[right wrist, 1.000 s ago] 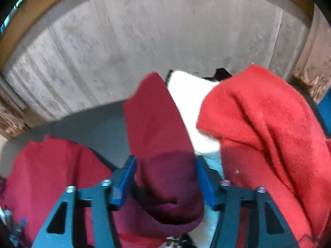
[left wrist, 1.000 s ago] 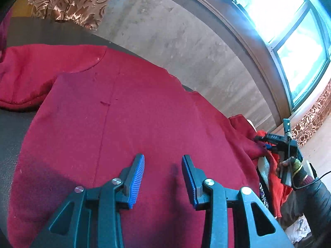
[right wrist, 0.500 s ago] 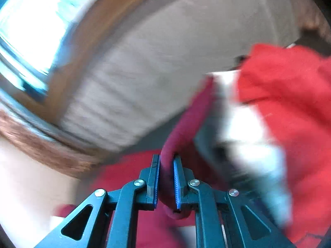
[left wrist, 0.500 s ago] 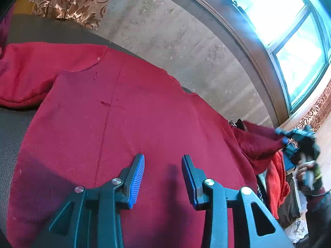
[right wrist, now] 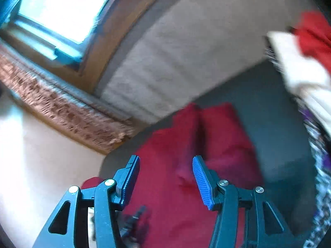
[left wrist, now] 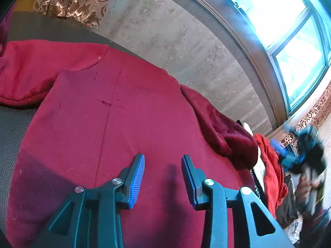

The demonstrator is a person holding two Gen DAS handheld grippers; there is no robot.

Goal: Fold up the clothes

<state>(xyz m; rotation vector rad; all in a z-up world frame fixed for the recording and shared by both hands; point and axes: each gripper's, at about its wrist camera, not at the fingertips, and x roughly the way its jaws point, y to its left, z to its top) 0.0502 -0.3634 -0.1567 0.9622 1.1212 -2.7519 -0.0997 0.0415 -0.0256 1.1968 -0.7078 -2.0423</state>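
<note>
Sleeve (left wrist: 223, 132) folded in at three o'clock, both grippers (left wrist: 163, 177) (right wrist: 165, 177) spread empty; next, grasping sweater (left wrist: 124, 124) hem.

The right gripper (left wrist: 298, 155), seen at the far edge of the left wrist view, is smeared by motion so that its finger spacing cannot be read there, and the hand (left wrist: 310, 188) below it is equally indistinct. The whole right wrist view is motion-blurred: the white cloth (right wrist: 298, 66) and bright red cloth (right wrist: 314, 35) at its upper right lack legible edges and are cut by the frame. The maroon garment (left wrist: 128, 124) runs past the lower edge of the left wrist view, its hem unseen.
</note>
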